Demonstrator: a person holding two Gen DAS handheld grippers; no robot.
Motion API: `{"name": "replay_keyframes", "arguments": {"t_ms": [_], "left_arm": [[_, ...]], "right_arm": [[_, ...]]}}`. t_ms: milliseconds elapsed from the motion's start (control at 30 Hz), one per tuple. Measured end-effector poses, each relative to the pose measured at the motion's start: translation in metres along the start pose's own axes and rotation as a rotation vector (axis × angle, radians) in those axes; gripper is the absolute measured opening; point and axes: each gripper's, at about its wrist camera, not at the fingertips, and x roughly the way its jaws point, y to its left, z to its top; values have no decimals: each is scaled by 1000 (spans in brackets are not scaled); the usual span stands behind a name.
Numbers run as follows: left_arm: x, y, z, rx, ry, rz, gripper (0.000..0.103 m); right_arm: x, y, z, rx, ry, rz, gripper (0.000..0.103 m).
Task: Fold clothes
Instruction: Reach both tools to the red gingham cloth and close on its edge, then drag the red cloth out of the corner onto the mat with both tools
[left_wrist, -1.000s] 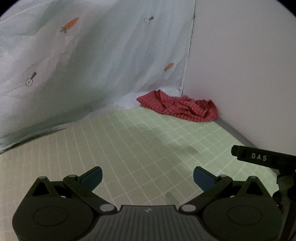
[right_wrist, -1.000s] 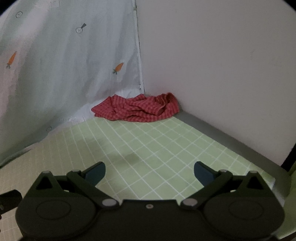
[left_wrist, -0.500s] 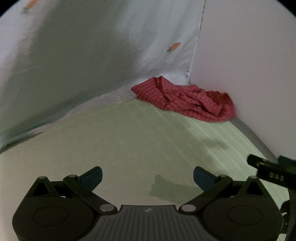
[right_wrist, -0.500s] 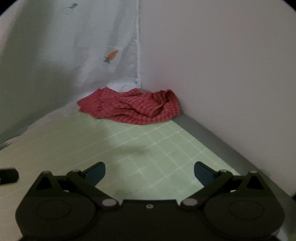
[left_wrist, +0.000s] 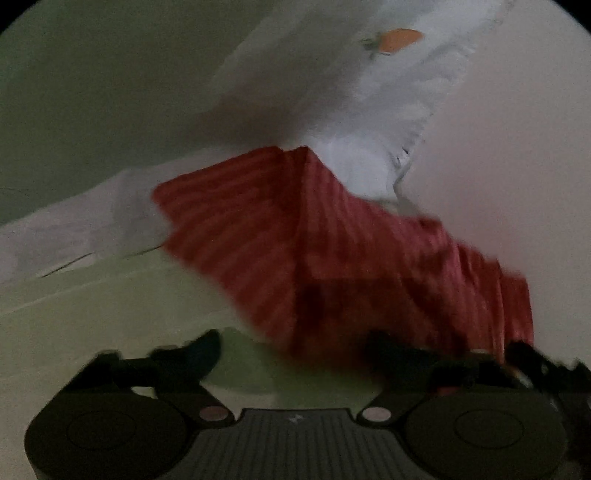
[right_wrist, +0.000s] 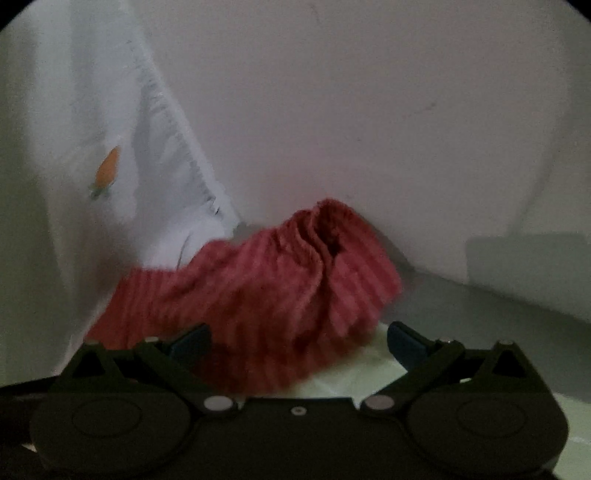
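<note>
Red striped garment (left_wrist: 332, 258) crumpled in wall corner. Left hand-held gripper (left_wrist: 295, 345), right hand-held gripper (right_wrist: 299, 338) both spread wide, empty, at garment's near edge.

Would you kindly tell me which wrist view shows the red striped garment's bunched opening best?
The right wrist view: the red striped garment shows its gathered, puckered opening toward the wall. The left wrist view shows the same garment blurred, as a ridge-like fold, with no opening visible.
</note>
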Motion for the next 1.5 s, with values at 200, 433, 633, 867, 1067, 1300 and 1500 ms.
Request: {"name": "replay_keyframes", "arguments": {"t_ms": [200,433,633,867,1067,1300,1500], "left_arm": [[13,-2,3,-14,-46,-10,7],[-46,19,-53,60,-10,68,5],[-160,66,-153,13,116,199,5],[-328,138,-284,-284,134,406,5],[-433,185,-356,-566,-27,470,12],[-463,192,-363,-511,-117,473,41],[-456,191,-355,-351,-99,358,55]], "right_arm": [[15,13,-3,28,-25,49,77],[15,15,-11,-37,75,80,7],[-63,34,-51,-231,194,284,5],[-177,49,-129,-351,408,491,5],[-258,67,-172,-464,473,599,5],[-290,65,-180,-520,428,506,6],[-304,43,-185,-423,421,419,7]]}}
